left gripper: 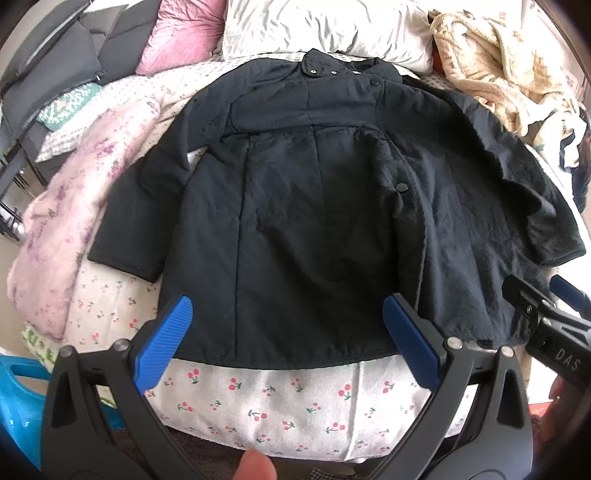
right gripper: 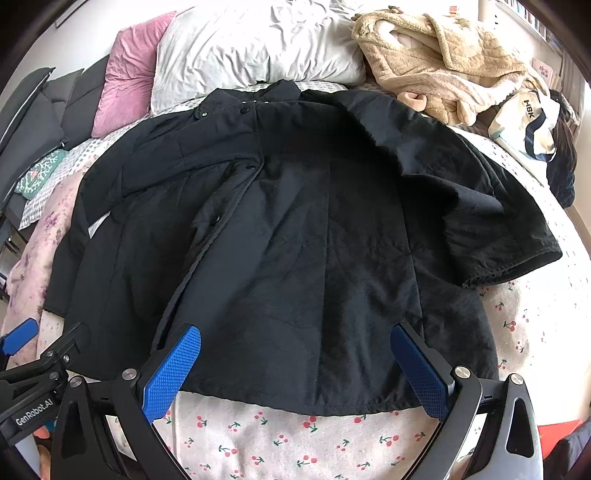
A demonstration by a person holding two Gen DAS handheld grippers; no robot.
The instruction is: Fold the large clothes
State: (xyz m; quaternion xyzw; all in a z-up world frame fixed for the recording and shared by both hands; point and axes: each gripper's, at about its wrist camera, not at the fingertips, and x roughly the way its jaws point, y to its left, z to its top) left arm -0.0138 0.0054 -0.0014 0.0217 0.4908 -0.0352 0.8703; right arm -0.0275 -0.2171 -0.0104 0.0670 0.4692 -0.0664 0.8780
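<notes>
A large black coat (left gripper: 303, 206) lies spread flat on the bed, collar toward the pillows and hem toward me. Its right front panel is flipped open, showing fuzzy lining (right gripper: 369, 236). Both sleeves stretch out to the sides. My left gripper (left gripper: 288, 314) hovers open over the coat's hem, blue fingers (left gripper: 164, 343) wide apart with nothing between them. My right gripper (right gripper: 295, 343) is also open above the hem, farther right; its tip (left gripper: 543, 306) shows at the right edge of the left wrist view. The left gripper's tip (right gripper: 22, 339) shows at the lower left of the right wrist view.
A cherry-print sheet (left gripper: 280, 398) covers the bed. A white pillow (left gripper: 325, 26) and pink pillow (left gripper: 181, 33) lie at the head. A beige fleece robe (right gripper: 436, 62) is piled at the back right, a pink floral blanket (left gripper: 74, 206) on the left. A fingertip (left gripper: 255, 465) shows below.
</notes>
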